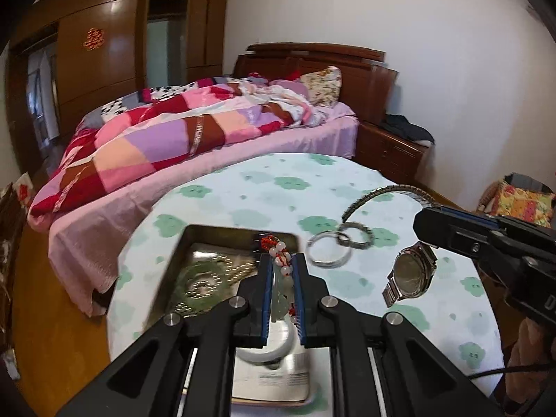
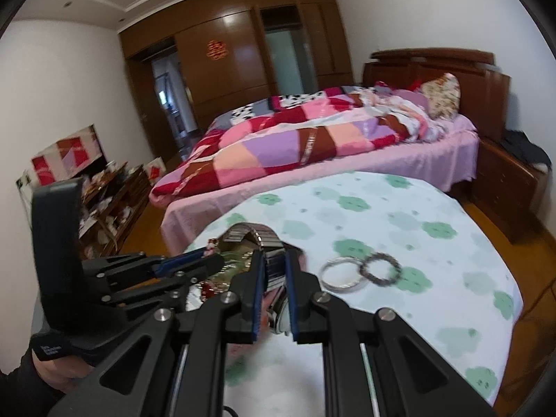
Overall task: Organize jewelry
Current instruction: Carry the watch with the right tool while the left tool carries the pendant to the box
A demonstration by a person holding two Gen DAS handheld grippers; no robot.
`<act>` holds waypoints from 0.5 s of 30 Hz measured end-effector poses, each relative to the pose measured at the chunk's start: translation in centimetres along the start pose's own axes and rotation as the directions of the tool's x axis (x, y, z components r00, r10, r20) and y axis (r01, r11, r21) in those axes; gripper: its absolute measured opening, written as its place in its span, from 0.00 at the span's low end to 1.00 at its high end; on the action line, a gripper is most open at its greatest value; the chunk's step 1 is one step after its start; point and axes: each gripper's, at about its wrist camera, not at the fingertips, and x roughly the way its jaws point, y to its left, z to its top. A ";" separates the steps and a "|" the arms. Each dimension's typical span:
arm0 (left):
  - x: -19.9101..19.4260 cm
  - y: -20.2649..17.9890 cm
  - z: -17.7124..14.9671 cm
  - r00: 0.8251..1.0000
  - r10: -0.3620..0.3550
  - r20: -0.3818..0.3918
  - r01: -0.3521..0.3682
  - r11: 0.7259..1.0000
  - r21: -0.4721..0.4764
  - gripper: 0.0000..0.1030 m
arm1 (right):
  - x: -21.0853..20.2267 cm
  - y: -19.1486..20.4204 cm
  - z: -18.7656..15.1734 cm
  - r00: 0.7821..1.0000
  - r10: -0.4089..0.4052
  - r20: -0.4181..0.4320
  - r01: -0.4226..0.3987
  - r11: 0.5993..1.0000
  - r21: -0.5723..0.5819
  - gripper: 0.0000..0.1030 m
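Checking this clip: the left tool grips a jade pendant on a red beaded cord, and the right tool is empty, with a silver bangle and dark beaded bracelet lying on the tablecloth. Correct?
Not quite. The right tool is not empty: the right wrist view shows it shut on a silver metal-band wristwatch. The left tool does grip the jade pendant on a red beaded cord; the silver bangle and dark beaded bracelet lie on the tablecloth.

Soft, even daylight fills both views. Glare spots sit on the glossy wardrobe [image 1: 104, 69] at 11 o'clock. The metal tray [image 1: 222, 267] is smeared by motion blur. Fisheye edges bend and darken.
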 end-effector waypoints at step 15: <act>2.2 5.4 -1.8 0.998 0.041 -0.053 -0.047 0.993 -0.111 0.11 | 4.3 4.8 -1.5 0.994 0.043 -0.104 -0.055 0.993 -0.106 0.14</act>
